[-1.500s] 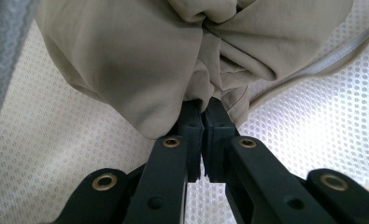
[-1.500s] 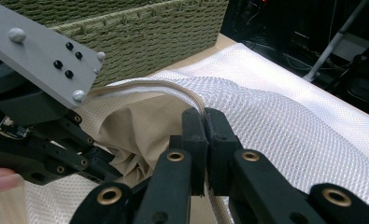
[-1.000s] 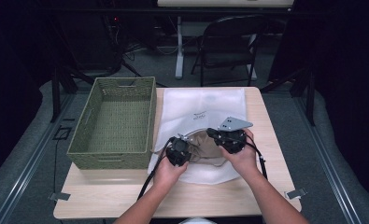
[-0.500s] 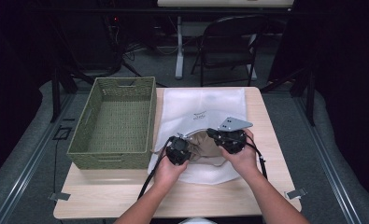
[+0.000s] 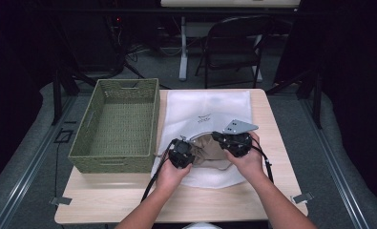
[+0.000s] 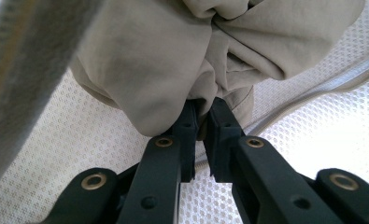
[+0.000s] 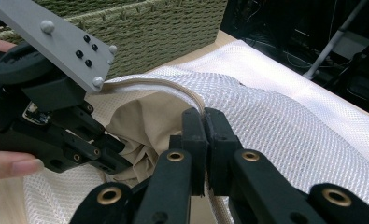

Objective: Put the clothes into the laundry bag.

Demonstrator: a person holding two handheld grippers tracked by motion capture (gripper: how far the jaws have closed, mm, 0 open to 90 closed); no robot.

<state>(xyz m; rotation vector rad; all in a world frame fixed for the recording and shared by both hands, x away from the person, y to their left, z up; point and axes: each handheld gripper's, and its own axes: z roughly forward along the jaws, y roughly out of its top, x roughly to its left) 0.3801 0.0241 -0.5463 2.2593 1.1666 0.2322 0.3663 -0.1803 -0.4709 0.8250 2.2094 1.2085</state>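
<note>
A white mesh bag (image 5: 210, 107) lies flat on the table with its opening toward me. A bunched beige garment (image 5: 212, 149) sits at that opening, partly under the bag's edge. My left gripper (image 5: 193, 151) is shut on a fold of the garment (image 6: 173, 56), its tips (image 6: 203, 109) buried in the cloth over the mesh (image 6: 313, 116). My right gripper (image 5: 220, 138) is shut on the bag's corded rim (image 7: 173, 88), holding it raised above the garment (image 7: 145, 121). The right gripper view shows its jaws (image 7: 203, 116) pressed together on the rim, with the left gripper (image 7: 102, 156) in the cloth.
A green woven basket (image 5: 114, 124) stands on the left half of the table, close to the bag; its wall (image 7: 149, 23) rises just behind the grippers. Bare wood tabletop (image 5: 129, 195) runs along the front. A folding chair (image 5: 234, 43) stands beyond the far edge.
</note>
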